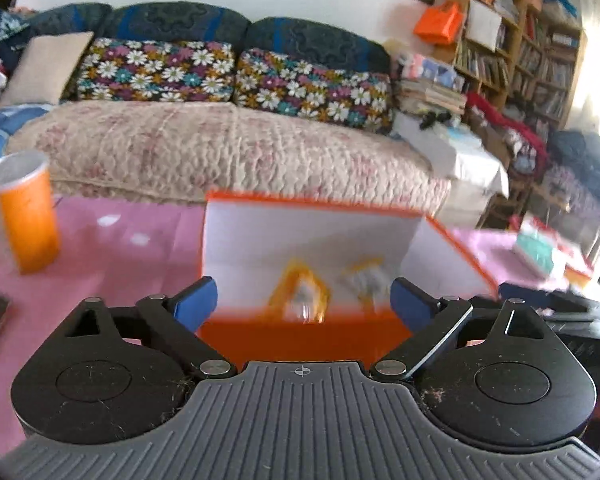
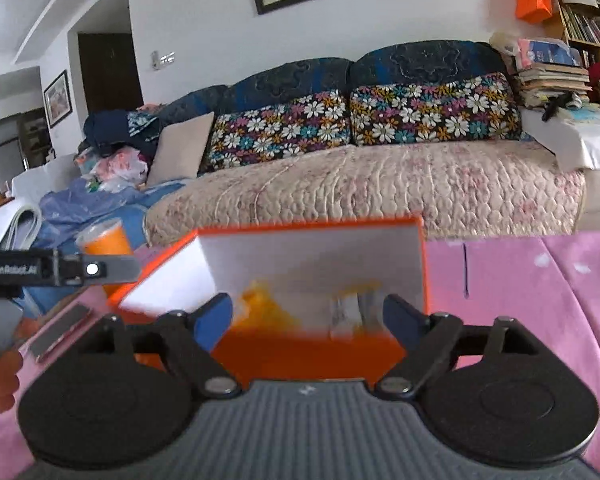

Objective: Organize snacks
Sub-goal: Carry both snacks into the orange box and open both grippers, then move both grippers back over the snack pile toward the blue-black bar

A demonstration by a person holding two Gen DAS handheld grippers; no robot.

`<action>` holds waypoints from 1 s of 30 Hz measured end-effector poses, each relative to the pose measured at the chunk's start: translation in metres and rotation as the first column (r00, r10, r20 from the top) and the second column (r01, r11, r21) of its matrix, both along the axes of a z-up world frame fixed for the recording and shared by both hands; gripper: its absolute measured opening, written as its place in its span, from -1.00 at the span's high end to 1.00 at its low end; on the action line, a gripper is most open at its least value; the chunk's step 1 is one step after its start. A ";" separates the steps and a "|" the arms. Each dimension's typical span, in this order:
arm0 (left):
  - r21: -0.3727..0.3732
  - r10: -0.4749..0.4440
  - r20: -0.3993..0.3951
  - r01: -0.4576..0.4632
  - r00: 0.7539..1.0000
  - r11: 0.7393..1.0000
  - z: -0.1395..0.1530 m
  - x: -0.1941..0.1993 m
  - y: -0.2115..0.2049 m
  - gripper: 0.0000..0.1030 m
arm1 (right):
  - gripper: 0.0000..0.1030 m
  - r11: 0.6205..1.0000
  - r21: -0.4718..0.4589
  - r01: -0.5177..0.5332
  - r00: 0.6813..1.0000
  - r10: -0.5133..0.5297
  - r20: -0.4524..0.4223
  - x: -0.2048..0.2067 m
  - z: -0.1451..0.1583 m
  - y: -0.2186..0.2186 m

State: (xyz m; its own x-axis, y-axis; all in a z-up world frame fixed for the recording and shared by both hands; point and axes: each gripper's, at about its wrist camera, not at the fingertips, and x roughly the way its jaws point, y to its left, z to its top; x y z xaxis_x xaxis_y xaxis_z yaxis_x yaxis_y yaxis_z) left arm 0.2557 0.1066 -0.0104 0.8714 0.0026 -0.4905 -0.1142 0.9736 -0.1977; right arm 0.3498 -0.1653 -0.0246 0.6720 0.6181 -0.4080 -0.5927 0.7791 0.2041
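Note:
An open orange box (image 1: 300, 334) with white inner walls stands on the pink tablecloth. Inside it lie blurred snack packets, one orange-edged (image 1: 302, 294) and one pale (image 1: 364, 280). My left gripper (image 1: 303, 300) is open, its blue pads on either side of the box's near wall. In the right wrist view the same box (image 2: 308, 354) shows with an orange packet (image 2: 266, 312) and a pale packet (image 2: 354, 314) inside. My right gripper (image 2: 308, 318) is open at the box's near wall. Both grippers are empty.
An orange cup (image 1: 24, 216) stands at the table's left; it also shows in the right wrist view (image 2: 108, 240). The left gripper's body (image 2: 56, 270) reaches in from the left. A sofa (image 1: 220, 148) lies behind the table. Packets (image 1: 548, 248) lie at the right.

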 end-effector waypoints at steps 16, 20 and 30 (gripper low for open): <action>0.161 0.131 -0.200 -0.099 0.971 0.982 -0.040 -0.119 -0.089 -0.69 | -0.80 0.987 0.046 0.157 0.983 -0.152 -0.104 -0.130 -0.028 -0.107; 0.171 0.153 -0.219 -0.116 0.964 0.978 -0.038 -0.129 -0.094 -0.69 | -0.80 0.983 0.036 0.181 0.978 -0.176 -0.110 -0.143 -0.029 -0.121; 0.264 0.196 -0.153 -0.151 0.968 0.952 -0.017 -0.151 -0.108 -0.70 | -0.80 0.975 0.025 0.221 0.968 -0.216 -0.127 -0.152 -0.034 -0.142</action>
